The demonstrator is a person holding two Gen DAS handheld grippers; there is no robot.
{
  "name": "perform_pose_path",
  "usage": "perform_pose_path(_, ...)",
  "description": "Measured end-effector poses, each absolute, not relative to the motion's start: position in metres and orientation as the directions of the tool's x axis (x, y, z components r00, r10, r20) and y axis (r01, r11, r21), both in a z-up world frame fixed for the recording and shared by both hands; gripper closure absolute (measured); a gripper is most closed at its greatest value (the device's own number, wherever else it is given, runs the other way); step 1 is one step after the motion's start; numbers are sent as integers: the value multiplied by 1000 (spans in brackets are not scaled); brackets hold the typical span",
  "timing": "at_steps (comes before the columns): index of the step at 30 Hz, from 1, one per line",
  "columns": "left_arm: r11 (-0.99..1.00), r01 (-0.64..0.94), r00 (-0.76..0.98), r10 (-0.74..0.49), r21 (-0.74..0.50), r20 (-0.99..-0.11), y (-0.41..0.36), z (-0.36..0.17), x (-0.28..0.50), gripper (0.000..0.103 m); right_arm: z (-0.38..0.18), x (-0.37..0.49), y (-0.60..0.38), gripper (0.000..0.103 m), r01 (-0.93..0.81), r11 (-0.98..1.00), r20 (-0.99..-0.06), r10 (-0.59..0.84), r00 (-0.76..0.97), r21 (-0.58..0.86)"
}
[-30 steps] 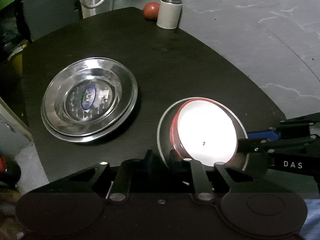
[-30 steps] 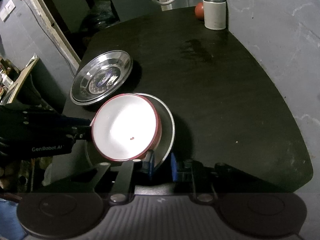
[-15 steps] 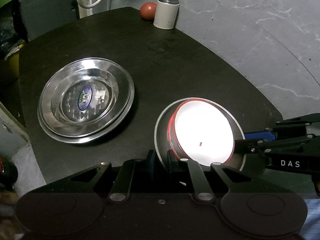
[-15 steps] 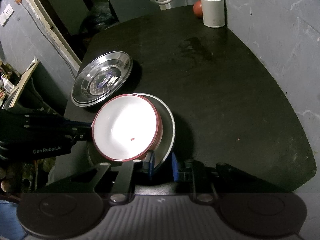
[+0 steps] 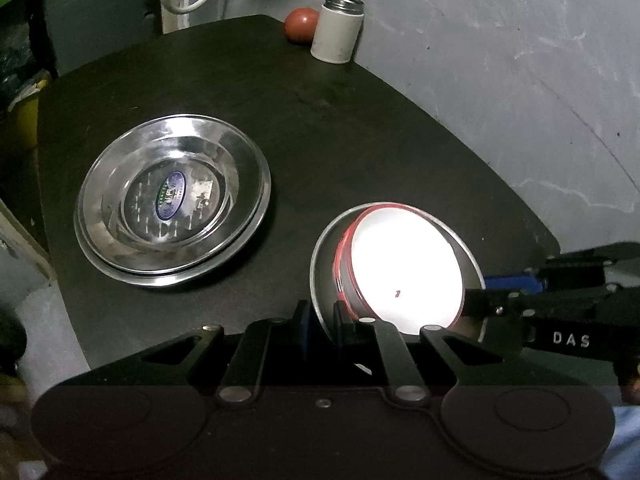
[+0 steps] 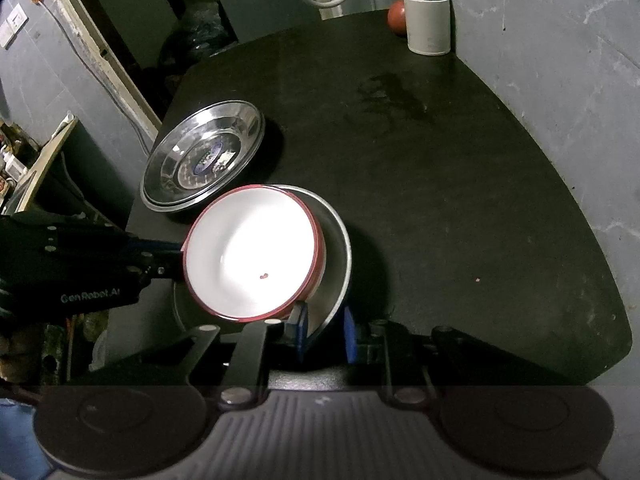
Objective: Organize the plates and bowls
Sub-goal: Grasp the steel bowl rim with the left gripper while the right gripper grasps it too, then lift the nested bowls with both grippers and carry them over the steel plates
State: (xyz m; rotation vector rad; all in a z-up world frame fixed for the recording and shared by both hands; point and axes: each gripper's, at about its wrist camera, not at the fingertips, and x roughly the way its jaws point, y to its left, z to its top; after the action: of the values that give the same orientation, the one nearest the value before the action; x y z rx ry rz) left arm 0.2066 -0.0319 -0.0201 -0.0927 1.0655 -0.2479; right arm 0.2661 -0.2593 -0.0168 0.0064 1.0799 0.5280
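Here both grippers, left gripper (image 5: 320, 316) and right gripper (image 6: 322, 330), have fingers clamped on the steel bowl (image 6: 340, 248) rim, nesting the red-rimmed bowl (image 6: 252, 252); next, steady lowering onto the surface (image 6: 440, 160).

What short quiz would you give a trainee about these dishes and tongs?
1. True or false: the white bowl sits inside the steel bowl.
2. What stands right beside the white canister? A. a red ball B. a spoon C. a glass
3. In a few words: what do the left tongs pinch?

Key: 1. true. 2. A. 3. The steel bowl's rim.
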Motion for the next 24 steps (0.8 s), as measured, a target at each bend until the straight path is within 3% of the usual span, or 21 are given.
perform_pose_path(24, 966, 87, 495, -253, -242, -831, -16, -7, 214, 93, -5, 273, -256, 82, -409, 871, -807, 437, 398, 270)
